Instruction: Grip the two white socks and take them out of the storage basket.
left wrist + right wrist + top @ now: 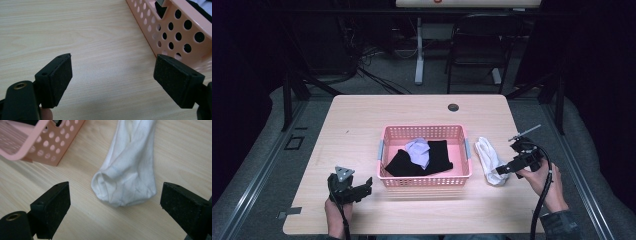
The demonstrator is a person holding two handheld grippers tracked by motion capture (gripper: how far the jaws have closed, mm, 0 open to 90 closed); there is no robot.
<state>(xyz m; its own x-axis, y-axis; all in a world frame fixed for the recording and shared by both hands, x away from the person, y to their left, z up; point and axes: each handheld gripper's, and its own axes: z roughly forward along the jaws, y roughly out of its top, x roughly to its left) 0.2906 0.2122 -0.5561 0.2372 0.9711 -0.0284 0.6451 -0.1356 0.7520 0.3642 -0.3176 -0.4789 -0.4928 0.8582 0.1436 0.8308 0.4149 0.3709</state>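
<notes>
Beside the basket (424, 131), your right gripper (113, 207) gaped before what looked like socks (130, 170); your left gripper (112, 80) gaped empty.

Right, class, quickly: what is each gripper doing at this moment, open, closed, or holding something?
Left gripper: open, holding nothing, over bare table beside the pink basket.
Right gripper: open, holding nothing, aimed at the white sock.

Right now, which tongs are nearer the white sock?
Right. The right tongs sit open at the white sock; the left tongs are across the pink basket.
</notes>
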